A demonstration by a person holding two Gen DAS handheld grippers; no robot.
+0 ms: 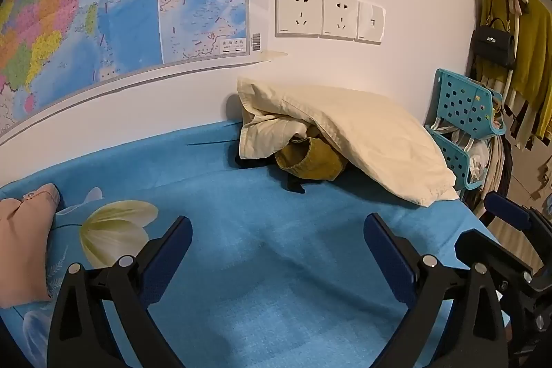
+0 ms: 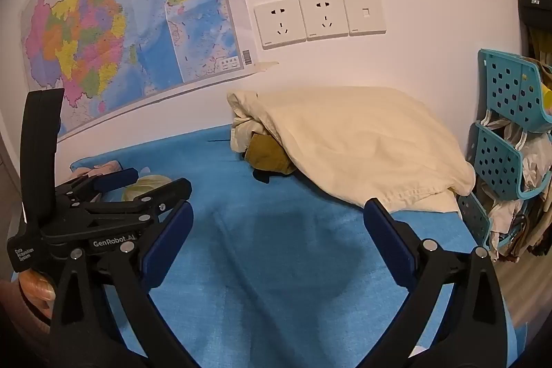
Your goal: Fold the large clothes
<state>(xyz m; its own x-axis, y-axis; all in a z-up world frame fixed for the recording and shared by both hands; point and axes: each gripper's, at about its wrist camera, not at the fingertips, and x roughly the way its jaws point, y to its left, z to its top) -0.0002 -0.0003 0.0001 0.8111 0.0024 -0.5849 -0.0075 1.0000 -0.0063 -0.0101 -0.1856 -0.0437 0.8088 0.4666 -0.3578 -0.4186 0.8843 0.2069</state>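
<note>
A heap of clothes lies at the far side of the blue bed [image 1: 276, 247], against the wall: a large cream garment [image 1: 362, 130] draped over a mustard-yellow one [image 1: 310, 161] and a black one [image 1: 293, 185]. The heap also shows in the right wrist view [image 2: 362, 140]. My left gripper [image 1: 277, 240] is open and empty, above the bare sheet, well short of the heap. My right gripper [image 2: 277, 223] is open and empty too, beside the left one [image 2: 114, 195], which shows at its left.
A pink folded garment [image 1: 24, 244] lies at the bed's left end on a flower-print pillow [image 1: 114, 230]. Teal plastic baskets [image 1: 462, 116] stand past the bed's right edge, with hanging clothes and a black handbag [image 1: 493, 45]. A map [image 1: 103, 6] and wall sockets [image 1: 327, 14] are behind.
</note>
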